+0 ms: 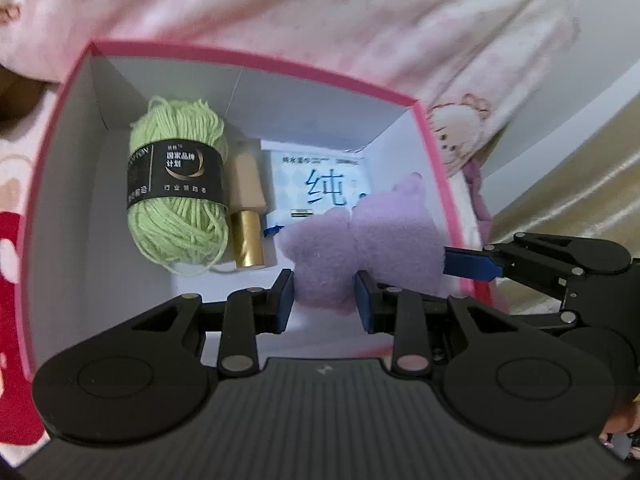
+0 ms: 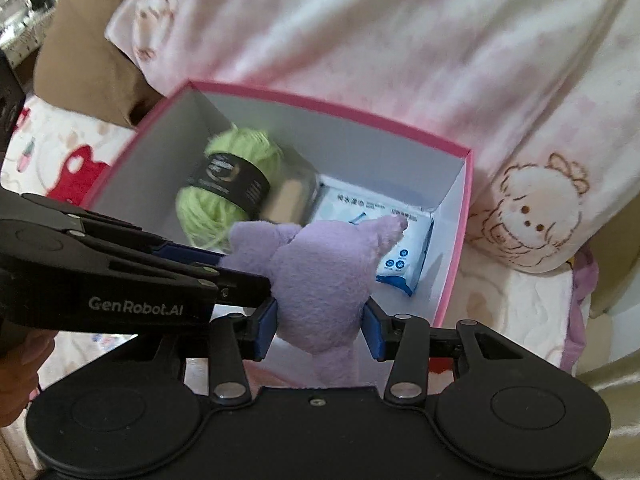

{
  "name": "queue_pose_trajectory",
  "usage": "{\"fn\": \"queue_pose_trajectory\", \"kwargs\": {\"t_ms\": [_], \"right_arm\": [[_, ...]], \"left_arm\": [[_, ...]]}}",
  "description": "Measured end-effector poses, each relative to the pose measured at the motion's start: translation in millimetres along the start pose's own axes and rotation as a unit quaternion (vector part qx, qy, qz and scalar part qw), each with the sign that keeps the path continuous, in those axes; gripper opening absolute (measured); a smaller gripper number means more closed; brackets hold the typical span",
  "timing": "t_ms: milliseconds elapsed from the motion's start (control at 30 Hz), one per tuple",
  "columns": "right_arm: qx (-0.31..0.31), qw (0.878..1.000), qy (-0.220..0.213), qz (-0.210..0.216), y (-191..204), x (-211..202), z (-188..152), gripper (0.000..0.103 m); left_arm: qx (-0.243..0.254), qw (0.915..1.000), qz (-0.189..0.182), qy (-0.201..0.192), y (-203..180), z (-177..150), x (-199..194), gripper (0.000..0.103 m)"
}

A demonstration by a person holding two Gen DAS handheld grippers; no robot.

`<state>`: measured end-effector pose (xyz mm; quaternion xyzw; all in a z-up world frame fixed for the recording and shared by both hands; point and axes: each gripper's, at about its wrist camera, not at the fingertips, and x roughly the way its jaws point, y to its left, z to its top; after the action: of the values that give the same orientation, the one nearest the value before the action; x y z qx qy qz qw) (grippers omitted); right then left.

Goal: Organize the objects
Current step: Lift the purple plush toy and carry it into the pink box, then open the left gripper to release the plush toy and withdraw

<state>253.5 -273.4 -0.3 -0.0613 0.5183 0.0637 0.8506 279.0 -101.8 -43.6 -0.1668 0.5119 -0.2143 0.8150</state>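
Evidently, the soft purple plush toy [image 2: 320, 280] hung just over the pink-rimmed cardboard box [image 2: 460, 240], pinched by both the left gripper [image 1: 324, 296] and the right gripper [image 2: 320, 328], each closed on its fluffy body. It looked light, squashy and unbreakable; gripping the thicker body seemed safest.
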Motion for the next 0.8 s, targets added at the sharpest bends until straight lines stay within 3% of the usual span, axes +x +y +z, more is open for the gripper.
{"fn": "queue_pose_trajectory", "kwargs": {"t_ms": [233,433,533,800], "right_arm": [[0.005,0.998,0.055,-0.013,-10.0,38.5,10.0,0.048],[-0.019,0.996,0.072,-0.045,-2.7,46.9,10.0,0.047],[-0.027,0.995,0.085,-0.041,1.2,50.7,9.4,0.047],[-0.049,0.994,0.071,-0.062,4.6,56.9,6.0,0.047]], "left_arm": [[-0.015,0.9991,0.011,0.037,6.8,7.9,36.8,0.030],[-0.017,0.9986,0.010,0.050,8.3,9.7,47.4,0.028],[-0.017,0.9985,0.005,0.051,6.8,8.5,48.0,0.028],[-0.002,0.9988,0.035,0.034,4.2,3.3,44.8,0.028]]}}
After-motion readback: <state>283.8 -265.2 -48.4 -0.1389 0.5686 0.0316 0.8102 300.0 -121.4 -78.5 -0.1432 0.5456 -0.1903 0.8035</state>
